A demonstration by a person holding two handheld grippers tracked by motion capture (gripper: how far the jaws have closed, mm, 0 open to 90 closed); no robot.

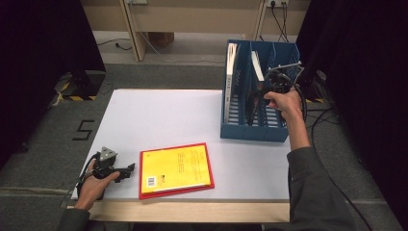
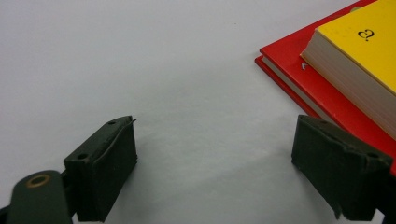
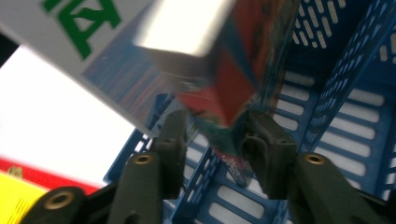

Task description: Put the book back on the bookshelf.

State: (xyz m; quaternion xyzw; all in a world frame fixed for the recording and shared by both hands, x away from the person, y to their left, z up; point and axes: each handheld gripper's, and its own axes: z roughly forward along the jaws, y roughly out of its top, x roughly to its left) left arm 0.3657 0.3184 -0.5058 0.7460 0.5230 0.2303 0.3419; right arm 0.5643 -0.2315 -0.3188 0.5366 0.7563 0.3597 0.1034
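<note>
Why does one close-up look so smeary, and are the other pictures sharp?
Right gripper view: the book between the jaws is motion-blurred, its page edge glaring white. Left gripper view: crisp, evenly lit white table. High view: table bright, surroundings dark.

So the whole setup sits on a rectangular table with a white top [image 1: 159, 115] and a pale wooden front edge. Near the front edge, a bit left of centre, a flat red-covered book [image 1: 176, 171] lies directly on the white surface, with a slightly smaller yellow book [image 1: 174, 168] stacked on top of it. Over at the back right stands a blue slotted plastic file rack [image 1: 255, 126], its base on the tabletop. The person's left hand [image 1: 96, 185] rests at the front left corner.
</note>
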